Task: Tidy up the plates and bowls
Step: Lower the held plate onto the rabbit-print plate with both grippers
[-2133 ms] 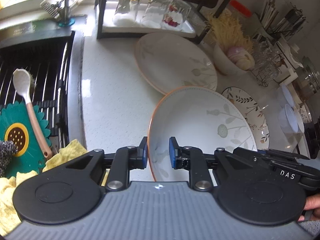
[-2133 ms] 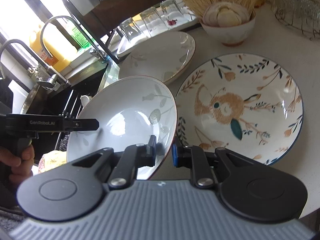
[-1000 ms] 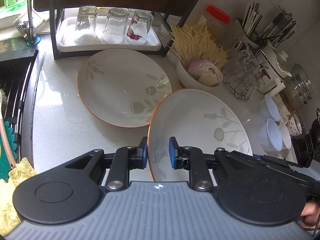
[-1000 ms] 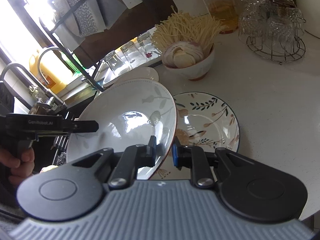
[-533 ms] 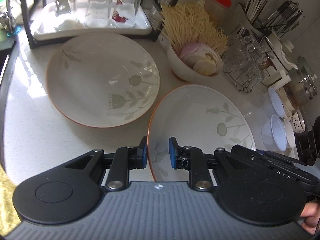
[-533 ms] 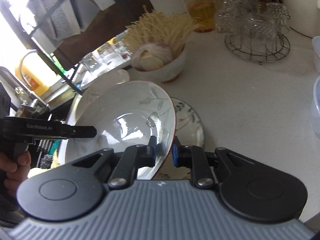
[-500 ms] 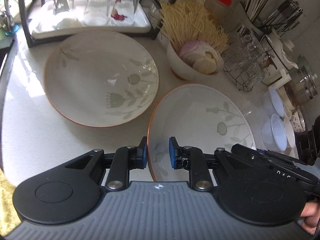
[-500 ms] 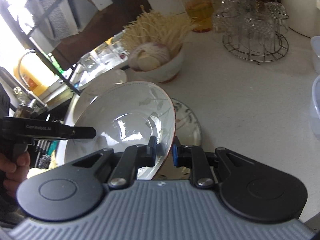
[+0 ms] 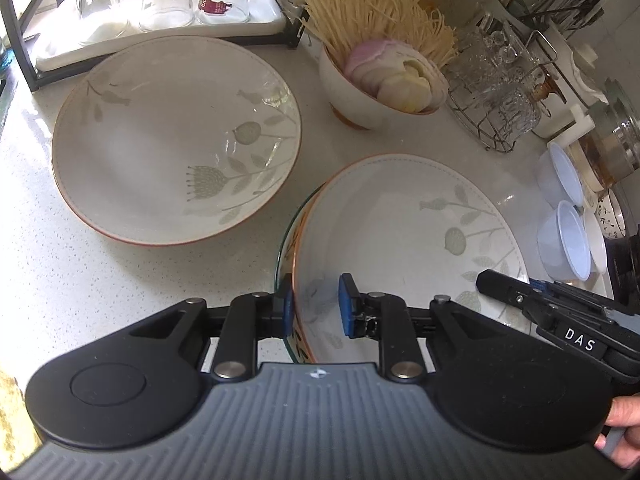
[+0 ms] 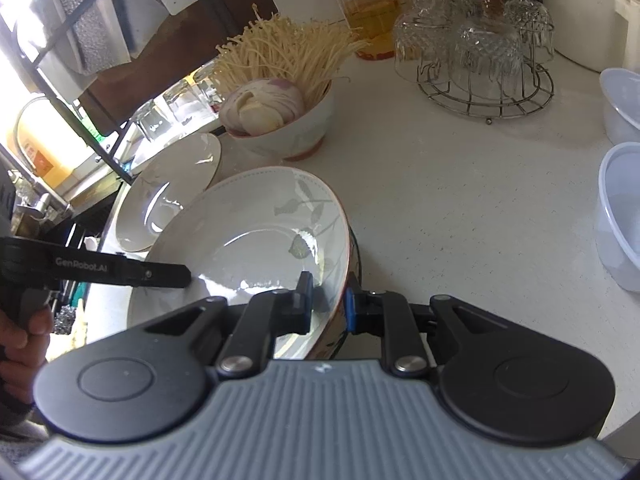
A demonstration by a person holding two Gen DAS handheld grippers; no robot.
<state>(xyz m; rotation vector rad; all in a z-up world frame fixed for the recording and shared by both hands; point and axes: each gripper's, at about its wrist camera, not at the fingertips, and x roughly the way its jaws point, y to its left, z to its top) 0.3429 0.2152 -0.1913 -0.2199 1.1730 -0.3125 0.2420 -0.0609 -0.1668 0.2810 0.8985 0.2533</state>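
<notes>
Both grippers hold one white leaf-pattern plate by opposite rims. My left gripper is shut on its near-left rim. My right gripper is shut on its right rim. The held plate sits low over a floral-pattern plate, of which only an edge shows beneath. A second white leaf-pattern plate lies on the counter to the left; it also shows in the right wrist view.
A bowl of sliced onion and enoki mushrooms stands behind the plates. A wire rack of glasses is at the back right. Plastic tubs sit at the right. A tray of upturned glasses is at the back left.
Both grippers carried the held plate rightward from near the sink and lowered it over the floral-pattern plate, which is now almost fully covered.
</notes>
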